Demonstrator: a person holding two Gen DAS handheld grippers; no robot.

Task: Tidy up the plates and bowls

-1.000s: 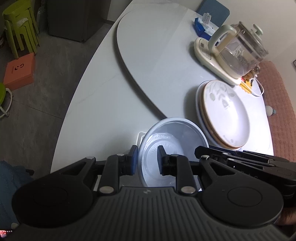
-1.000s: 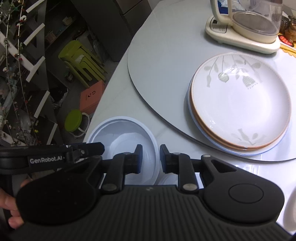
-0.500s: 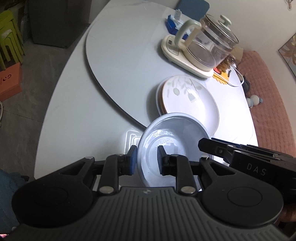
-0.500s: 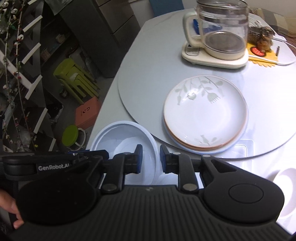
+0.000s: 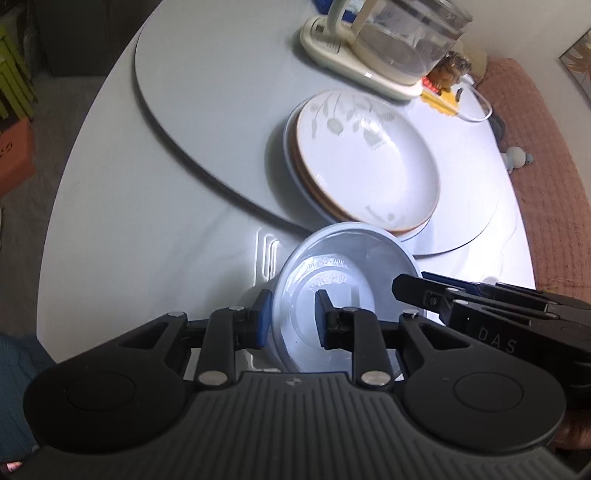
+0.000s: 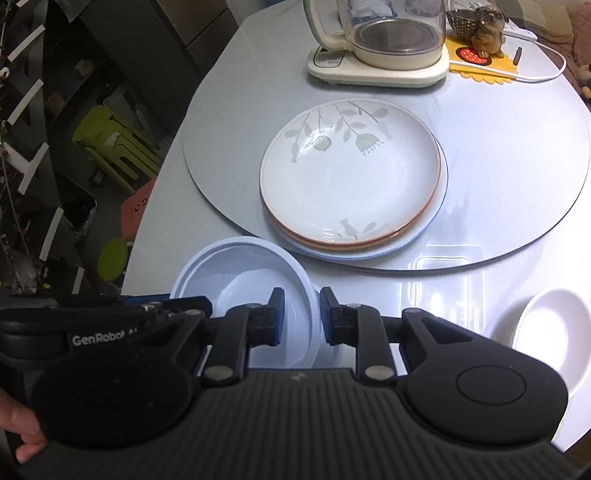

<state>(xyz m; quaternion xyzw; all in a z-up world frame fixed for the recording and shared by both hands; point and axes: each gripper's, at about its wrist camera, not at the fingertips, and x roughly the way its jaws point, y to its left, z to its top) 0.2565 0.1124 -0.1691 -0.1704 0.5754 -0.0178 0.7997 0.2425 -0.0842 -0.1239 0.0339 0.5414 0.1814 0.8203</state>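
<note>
Fingers on both our grippers pinch the rim of the same plastic bowl: the left gripper has one finger outside the wall and one inside, and the right gripper grips the opposite edge the same way, so neither pair is spread or fully pressed together.

Over the last second we have lifted the bowl and carried it forward. A second ago it sat low near the counter's edge with the stack of plates off to the side; now the bowl's far rim reaches the near edge of that stack in the left view, and the stack sits almost straight ahead of us. The kettle and the little figurine behind it have also come closer in both views, which confirms our advance. The left view is a bit blurred, so we judge we are moving quickly.

The bowl looks tilted, its base turned toward the left camera. We cannot tell whether it is clear of the counter or touching the turntable.

We judge that we are bringing the bowl toward the plates to set it with them. A second white bowl waits at the right, well apart, not yet handled.
</note>
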